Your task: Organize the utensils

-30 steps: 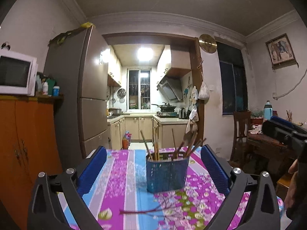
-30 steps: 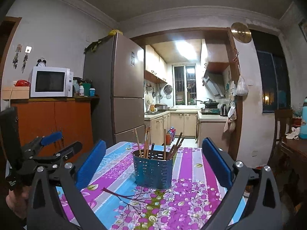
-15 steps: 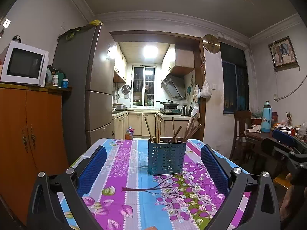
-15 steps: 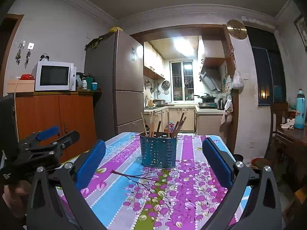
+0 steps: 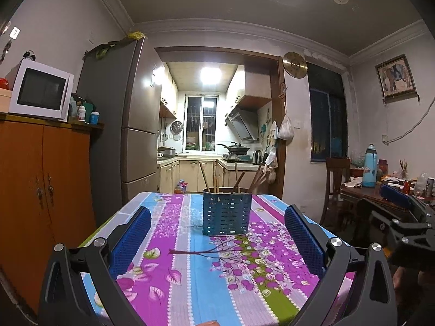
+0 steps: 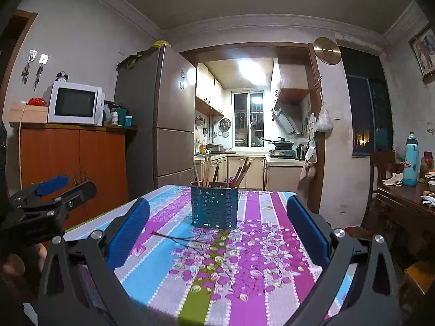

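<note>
A blue perforated utensil holder (image 5: 227, 212) stands upright on the floral tablecloth (image 5: 190, 271), with several brown chopsticks (image 5: 236, 178) sticking out of it. It also shows in the right wrist view (image 6: 214, 207) with its chopsticks (image 6: 206, 169). My left gripper (image 5: 217, 237) is open and empty, held back from the holder near the table's front. My right gripper (image 6: 217, 231) is open and empty, also short of the holder. Each gripper shows at the edge of the other's view: the right one (image 5: 402, 217), the left one (image 6: 51, 198).
An orange cabinet (image 6: 73, 168) with a microwave (image 6: 77, 106) stands left, beside a tall fridge (image 6: 163, 125). A wooden table (image 6: 407, 203) with a blue bottle (image 6: 410, 160) and a chair (image 5: 335, 184) are to the right. The kitchen doorway is behind.
Both grippers have pulled back from the holder and lowered toward table level. The holder looks smaller and farther. Both stay open and empty.
</note>
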Action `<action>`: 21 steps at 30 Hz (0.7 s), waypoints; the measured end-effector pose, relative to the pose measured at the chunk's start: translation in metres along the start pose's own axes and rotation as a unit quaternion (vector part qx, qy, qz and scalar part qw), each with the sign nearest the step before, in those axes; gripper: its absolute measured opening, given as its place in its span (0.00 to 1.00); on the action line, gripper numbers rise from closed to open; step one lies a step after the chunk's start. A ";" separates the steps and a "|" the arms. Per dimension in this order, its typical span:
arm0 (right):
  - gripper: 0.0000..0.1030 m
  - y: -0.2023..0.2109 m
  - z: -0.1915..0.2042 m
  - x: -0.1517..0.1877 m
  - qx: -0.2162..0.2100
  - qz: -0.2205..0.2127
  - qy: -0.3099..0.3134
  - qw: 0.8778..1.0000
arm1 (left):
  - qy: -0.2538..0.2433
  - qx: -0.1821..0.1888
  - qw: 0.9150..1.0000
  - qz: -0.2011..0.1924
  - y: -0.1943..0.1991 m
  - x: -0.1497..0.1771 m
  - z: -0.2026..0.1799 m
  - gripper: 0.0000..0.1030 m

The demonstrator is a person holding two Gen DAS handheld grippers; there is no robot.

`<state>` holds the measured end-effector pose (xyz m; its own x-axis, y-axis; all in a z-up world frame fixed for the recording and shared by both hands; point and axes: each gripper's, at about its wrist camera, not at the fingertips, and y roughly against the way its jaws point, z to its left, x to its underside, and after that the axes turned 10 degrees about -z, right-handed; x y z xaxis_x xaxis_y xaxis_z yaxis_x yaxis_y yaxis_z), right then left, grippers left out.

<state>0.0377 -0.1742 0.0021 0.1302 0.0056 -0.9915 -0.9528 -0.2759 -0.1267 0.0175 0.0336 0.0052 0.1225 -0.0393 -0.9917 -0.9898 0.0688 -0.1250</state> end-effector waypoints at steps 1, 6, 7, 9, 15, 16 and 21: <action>0.95 0.002 0.000 0.001 0.001 0.000 0.001 1.000 | -0.002 -0.001 1.000 0.002 0.004 0.001 -0.002 0.95; 0.95 0.018 0.000 0.003 0.012 0.000 0.001 1.000 | -0.018 -0.005 1.000 0.004 0.021 0.006 -0.015 0.95; 0.95 0.019 0.000 0.004 0.014 0.000 0.001 1.000 | -0.019 -0.008 1.000 0.004 0.023 0.006 -0.016 0.95; 0.95 0.023 -0.002 0.006 0.019 0.003 0.001 1.000 | -0.017 -0.010 1.000 0.004 0.027 0.006 -0.018 0.95; 0.95 0.028 -0.004 0.005 0.028 0.001 0.000 1.000 | -0.019 -0.019 1.000 -0.003 0.035 0.002 -0.022 0.95; 0.95 0.029 -0.004 0.005 0.029 0.001 0.001 1.000 | -0.019 -0.021 1.000 -0.004 0.037 0.002 -0.023 0.95; 0.95 0.030 -0.003 0.004 0.030 0.000 0.002 1.000 | -0.020 -0.022 1.000 -0.010 0.043 0.000 -0.025 0.95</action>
<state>0.0104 -0.1855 -0.0060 0.1312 0.0019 -0.9914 -0.9675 -0.2179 -0.1284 -0.0271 0.0115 0.0006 0.1441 -0.0003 -0.9896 -0.9893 0.0241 -0.1441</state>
